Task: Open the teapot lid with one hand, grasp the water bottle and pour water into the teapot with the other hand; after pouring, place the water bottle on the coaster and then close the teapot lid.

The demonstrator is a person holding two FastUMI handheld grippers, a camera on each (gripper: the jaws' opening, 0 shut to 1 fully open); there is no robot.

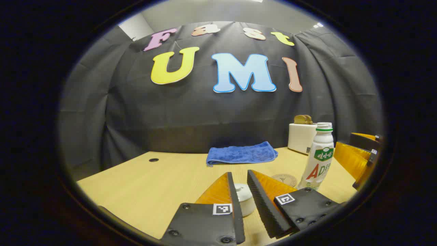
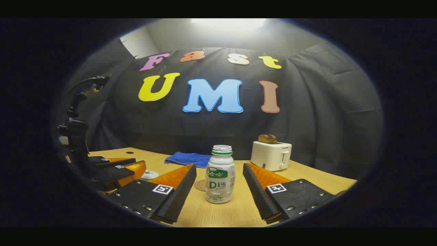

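Right gripper view — water bottle (image 2: 220, 175) upright between spread right tool (image 2: 219, 190); left tool (image 1: 243, 198) apparently unclamped around lid (image 1: 244, 201).

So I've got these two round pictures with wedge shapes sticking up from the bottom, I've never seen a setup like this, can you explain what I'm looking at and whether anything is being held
These come from two hand-held grippers, each carrying a fisheye camera that looks forward along its own two fingers. Those fingers are the wedges at the bottom.

In the left gripper view, the left gripper is open around a white teapot lid; I cannot tell whether the fingers touch it. In the right gripper view, the right gripper is open, with the uncapped water bottle standing between its fingers, not yet squeezed. The other gripper appears off to that view's left.

On the wooden table there are also a round coaster, a folded blue towel and a white toaster with bread in it. Nothing is lifted.
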